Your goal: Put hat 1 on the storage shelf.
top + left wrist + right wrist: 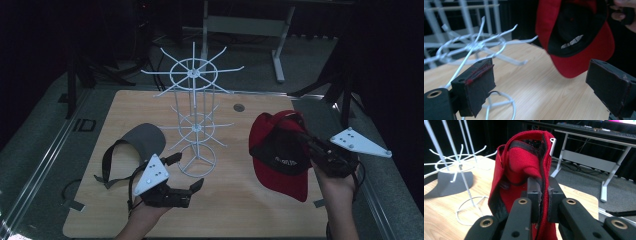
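Right hand-held gripper (pixel 543 195): jaws pressed together on the fabric edge of the red cap (pixel 277 150); in the right gripper view the cloth runs between the two pads.
Red cap: held off the table, opening and black lining turned toward the person, brim hanging low at the right side of the table (pixel 235 200).
Left hand-held gripper (pixel 187 172): jaws wide apart, nothing between them; raised near the front of the table, pointing toward the rack.
White wire rack (pixel 195 110): upright at table centre, ring foot just beside the left jaws, hooks bare.
Grey visor (pixel 135 147): flat on the table, left of the rack, just beyond the left hand-held gripper.
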